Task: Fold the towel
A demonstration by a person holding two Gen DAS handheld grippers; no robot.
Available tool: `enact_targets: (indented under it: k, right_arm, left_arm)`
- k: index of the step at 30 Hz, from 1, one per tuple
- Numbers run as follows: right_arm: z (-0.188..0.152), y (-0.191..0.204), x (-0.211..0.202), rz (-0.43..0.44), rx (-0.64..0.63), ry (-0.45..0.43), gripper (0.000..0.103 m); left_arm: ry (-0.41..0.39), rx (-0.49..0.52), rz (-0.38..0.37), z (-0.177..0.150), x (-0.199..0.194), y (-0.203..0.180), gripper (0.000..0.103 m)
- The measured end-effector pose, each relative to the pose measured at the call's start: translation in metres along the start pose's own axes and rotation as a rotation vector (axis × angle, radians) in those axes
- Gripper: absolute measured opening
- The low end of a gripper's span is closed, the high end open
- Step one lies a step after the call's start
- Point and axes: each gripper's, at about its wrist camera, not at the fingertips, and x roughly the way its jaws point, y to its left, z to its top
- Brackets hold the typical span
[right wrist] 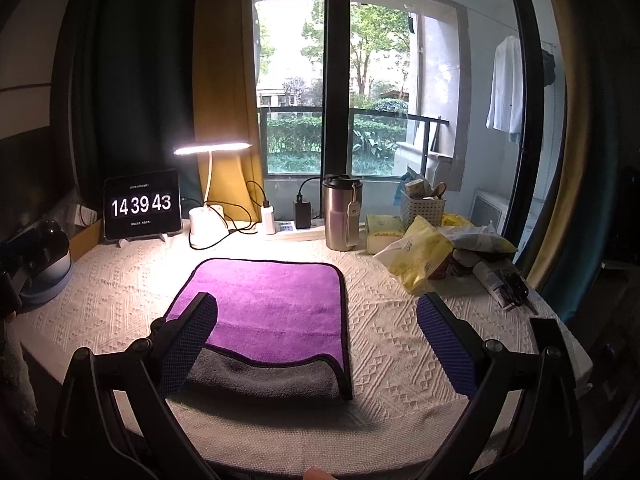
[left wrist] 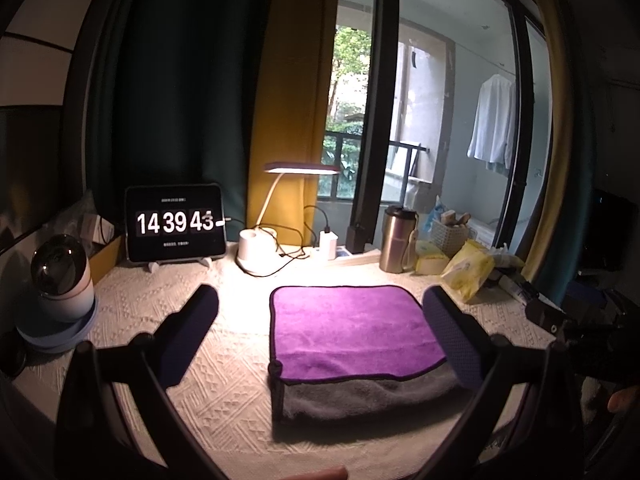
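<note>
A purple towel (left wrist: 352, 328) with a grey underside lies folded flat on the white patterned tablecloth (left wrist: 224, 392). The grey layer shows along its near edge. My left gripper (left wrist: 320, 312) is open and empty, held above the table, its fingers either side of the towel's left part. In the right wrist view the towel (right wrist: 272, 312) lies left of centre. My right gripper (right wrist: 316, 320) is open and empty above the towel's right edge, its left finger (right wrist: 192, 340) over the purple cloth.
At the back stand a tablet clock (left wrist: 175, 222), a lit desk lamp (left wrist: 260, 248), chargers, a steel tumbler (right wrist: 341, 212), a white basket (right wrist: 422, 208) and yellow tissue packs (right wrist: 420, 258). A round white device (left wrist: 62, 280) sits at the left.
</note>
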Motion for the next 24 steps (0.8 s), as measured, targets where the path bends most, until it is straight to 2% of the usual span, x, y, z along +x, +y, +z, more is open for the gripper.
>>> enact_targets:
  k: [24]
  right_arm:
    - [-0.0008,-0.0012,0.0000,0.002,0.009,0.005,0.102]
  left_arm:
    - [0.004,0.017,0.002,0.0008,0.0006,-0.0030,0.103]
